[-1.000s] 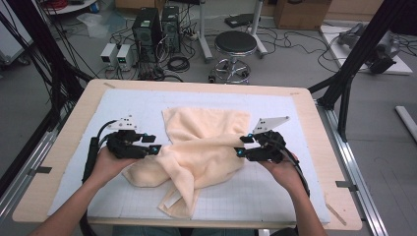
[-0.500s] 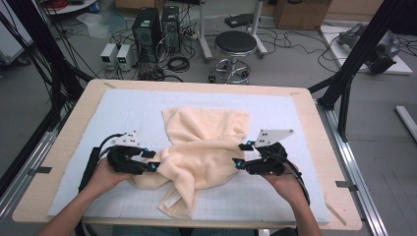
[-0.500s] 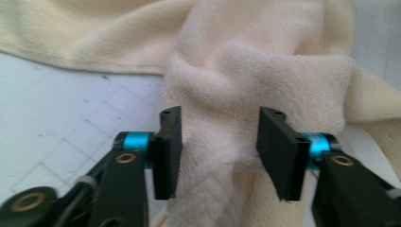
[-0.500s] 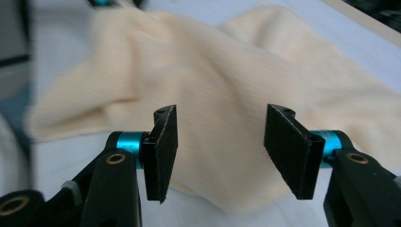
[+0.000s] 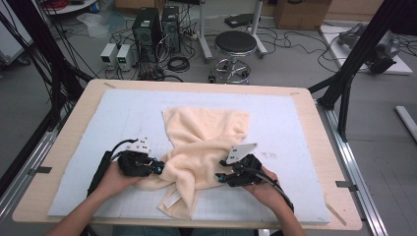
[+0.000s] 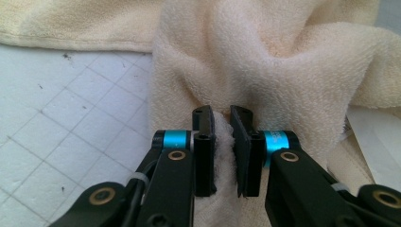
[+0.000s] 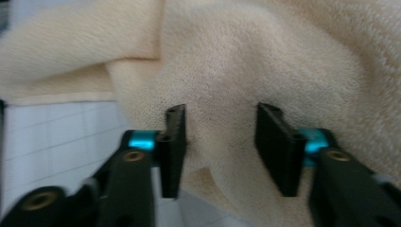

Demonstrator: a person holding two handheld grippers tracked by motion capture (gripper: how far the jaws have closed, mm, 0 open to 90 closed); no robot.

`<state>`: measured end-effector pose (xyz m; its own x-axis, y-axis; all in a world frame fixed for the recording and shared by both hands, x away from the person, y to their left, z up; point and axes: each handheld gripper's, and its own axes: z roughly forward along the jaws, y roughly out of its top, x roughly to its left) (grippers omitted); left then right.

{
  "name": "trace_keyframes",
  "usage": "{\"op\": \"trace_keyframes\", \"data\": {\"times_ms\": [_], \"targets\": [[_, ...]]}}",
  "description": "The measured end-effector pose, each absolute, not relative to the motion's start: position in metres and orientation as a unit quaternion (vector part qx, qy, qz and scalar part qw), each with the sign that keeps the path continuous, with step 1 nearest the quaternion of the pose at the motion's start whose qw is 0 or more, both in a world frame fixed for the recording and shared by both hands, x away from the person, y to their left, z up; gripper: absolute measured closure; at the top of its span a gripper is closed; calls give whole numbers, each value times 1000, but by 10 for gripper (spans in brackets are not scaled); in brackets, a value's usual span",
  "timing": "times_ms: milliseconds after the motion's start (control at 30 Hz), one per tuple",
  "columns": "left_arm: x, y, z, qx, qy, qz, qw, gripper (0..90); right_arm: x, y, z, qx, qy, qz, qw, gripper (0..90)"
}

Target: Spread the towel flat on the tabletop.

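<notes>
the cream-coloured terry towel [image 5: 204, 145] lay crumpled across the middle of the pale gridded foam mat [image 5: 295, 118], its far part spread fairly flat toward the far edge and its near part bunched and trailing to the near edge, where a white label showed. over the last second both hands had drawn back toward the near edge and inward, and the near part of the towel had gathered into a tighter heap between them. the left gripper [image 6: 222, 137] was clenched on a fold of the towel, a ridge of pile squeezed between its narrow-set jaws. the right gripper [image 7: 220, 142] stood with its jaws wide apart around a bulge of the cloth, not yet pinching it. judging from this, the left side was secured and the right side wanted closing before the towel could be lifted or spread; pulling now would likely drag it by one side alone.
</notes>
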<state>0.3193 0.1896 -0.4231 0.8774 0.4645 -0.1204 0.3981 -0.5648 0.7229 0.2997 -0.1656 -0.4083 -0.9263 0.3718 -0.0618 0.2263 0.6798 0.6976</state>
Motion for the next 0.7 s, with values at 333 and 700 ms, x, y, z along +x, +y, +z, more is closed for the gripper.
{"op": "trace_keyframes", "data": {"times_ms": [333, 700], "targets": [[302, 201, -394, 867, 244, 62, 429, 822, 297, -182, -400, 165, 907, 379, 81, 861], [279, 187, -366, 855, 215, 58, 469, 821, 287, -248, -353, 206, 880, 407, 134, 866]]}}
